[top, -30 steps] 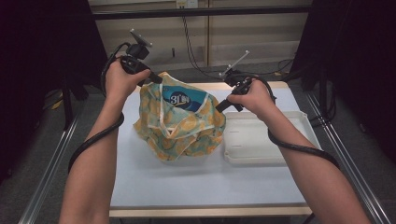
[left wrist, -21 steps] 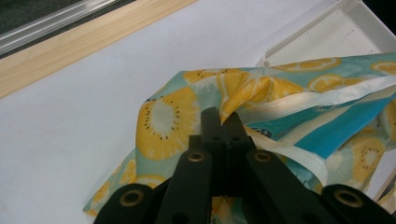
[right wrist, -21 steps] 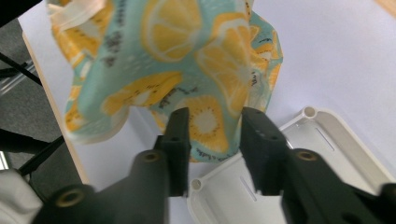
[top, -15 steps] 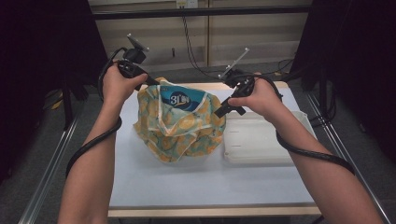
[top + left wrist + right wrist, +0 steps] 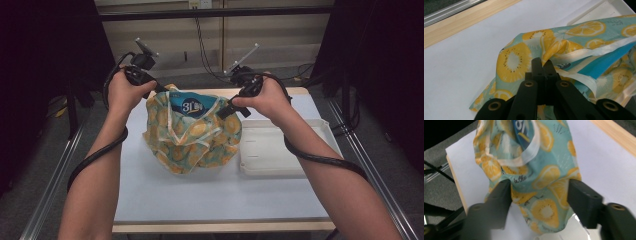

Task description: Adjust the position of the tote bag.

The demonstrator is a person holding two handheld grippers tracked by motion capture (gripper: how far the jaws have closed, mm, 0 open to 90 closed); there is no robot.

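On the table, the fruit-print bag (image 5: 192, 131) is pinched by the left gripper (image 5: 542, 65), between the right gripper's (image 5: 539, 188) just-opened jaws.

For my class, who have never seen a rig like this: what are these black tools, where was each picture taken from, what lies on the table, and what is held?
A person holds a hand tool with two black jaws in each hand. The high view looks down on the table from above the person. The other two pictures come from a camera on each tool, looking along its jaws.

On the table lie a fruit-print bag, with a blue packet inside, and a white tray beside it.

The left gripper is shut on the bag's edge. The right gripper has just been opening; its jaws stand either side of the bag's cloth without pressing it, so only the left one holds it.
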